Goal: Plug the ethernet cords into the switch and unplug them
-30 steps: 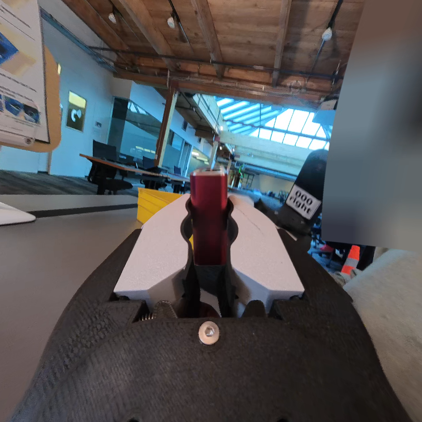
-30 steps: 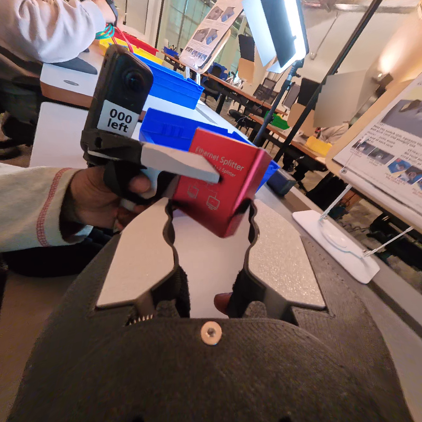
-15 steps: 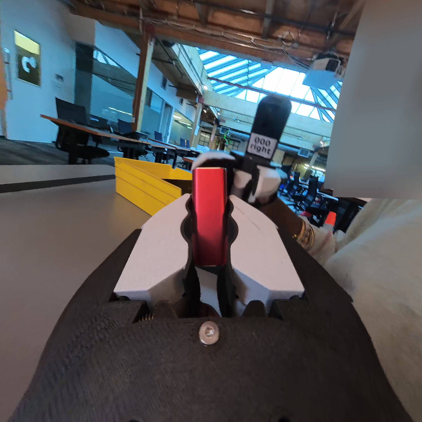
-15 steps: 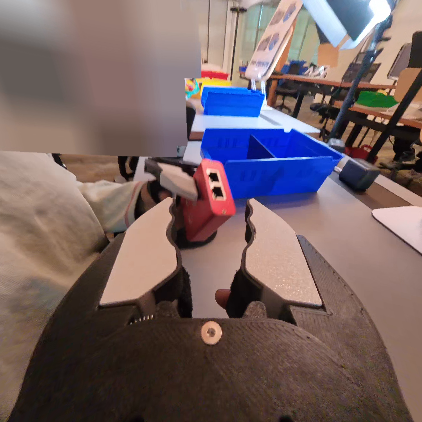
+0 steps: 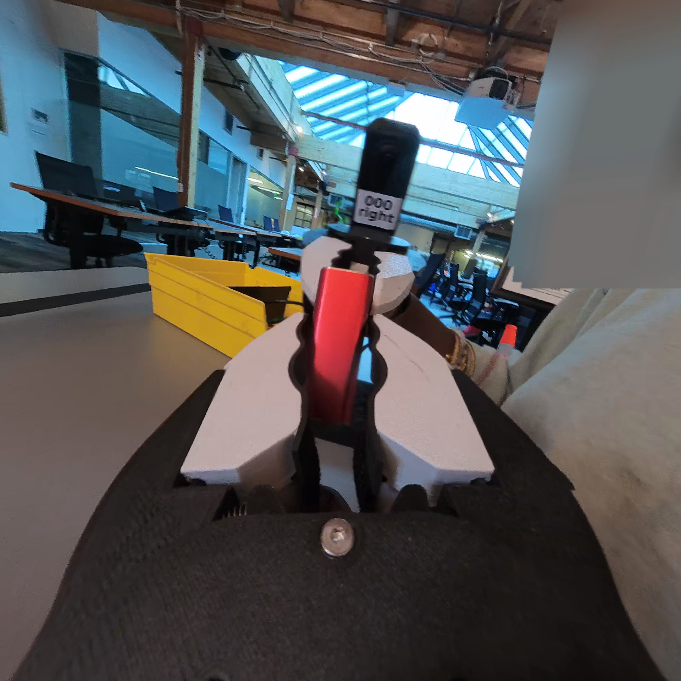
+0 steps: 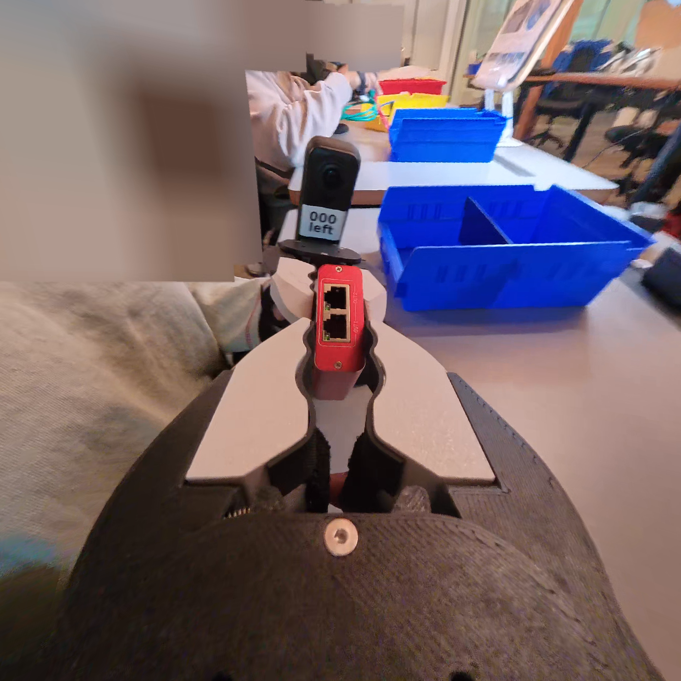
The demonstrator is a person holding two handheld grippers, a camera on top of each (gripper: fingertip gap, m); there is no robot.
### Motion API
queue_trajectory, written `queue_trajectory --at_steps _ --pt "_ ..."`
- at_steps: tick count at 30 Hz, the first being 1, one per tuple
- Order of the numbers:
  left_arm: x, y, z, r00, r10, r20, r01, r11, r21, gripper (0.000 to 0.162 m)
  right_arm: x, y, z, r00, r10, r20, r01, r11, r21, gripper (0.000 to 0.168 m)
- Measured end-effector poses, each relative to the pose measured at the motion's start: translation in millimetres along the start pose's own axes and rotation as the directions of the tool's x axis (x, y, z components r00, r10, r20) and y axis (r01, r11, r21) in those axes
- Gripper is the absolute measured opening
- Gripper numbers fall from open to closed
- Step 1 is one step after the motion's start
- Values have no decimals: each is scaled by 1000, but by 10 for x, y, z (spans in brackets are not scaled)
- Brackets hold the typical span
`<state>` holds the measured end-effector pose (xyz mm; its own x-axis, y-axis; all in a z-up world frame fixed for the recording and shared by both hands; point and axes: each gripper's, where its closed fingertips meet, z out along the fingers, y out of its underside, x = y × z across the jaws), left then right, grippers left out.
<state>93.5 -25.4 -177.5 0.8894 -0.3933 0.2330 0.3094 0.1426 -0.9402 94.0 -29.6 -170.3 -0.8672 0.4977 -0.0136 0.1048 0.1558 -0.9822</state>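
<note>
Sitting on grey table (image 6: 552,387): blue bin (image 6: 516,269), yellow bin (image 5: 206,294); open-plan office bkgd.

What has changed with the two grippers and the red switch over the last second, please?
The right gripper swung round to face the switch's port end and closed onto it; a second ago it was open. The left gripper stayed clamped on the switch throughout. Both ports remain empty.

Bright skylight glare, soft shadows, fisheye-warped and blurry edges.
</note>
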Motion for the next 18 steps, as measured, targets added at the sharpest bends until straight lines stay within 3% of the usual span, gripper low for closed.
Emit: queue_trajectory --at_steps 3,6,11,14,18 --pt "-98 -106 -47 998 -56 42 53 996 73 48 185 -101 -232 986 -44 -159 39 999 -36 25" --pt "-165 -143 -81 993 -89 72 82 991 103 48 647 -257 -844 893 -63 -445 32 997 -76 25" --pt "-148 -170 -87 995 -75 71 66 991 118 48 1591 -123 -2364 497 -60 -866 -132 981 -144 25" --pt "-146 -164 -82 995 -78 69 70 991 114 47 2041 302 -3012 300 -10 -954 -318 942 -110 25" --pt "-168 -159 -87 994 -61 89 51 993 109 47 2447 924 -3370 175 49 -983 -507 860 -48 25"
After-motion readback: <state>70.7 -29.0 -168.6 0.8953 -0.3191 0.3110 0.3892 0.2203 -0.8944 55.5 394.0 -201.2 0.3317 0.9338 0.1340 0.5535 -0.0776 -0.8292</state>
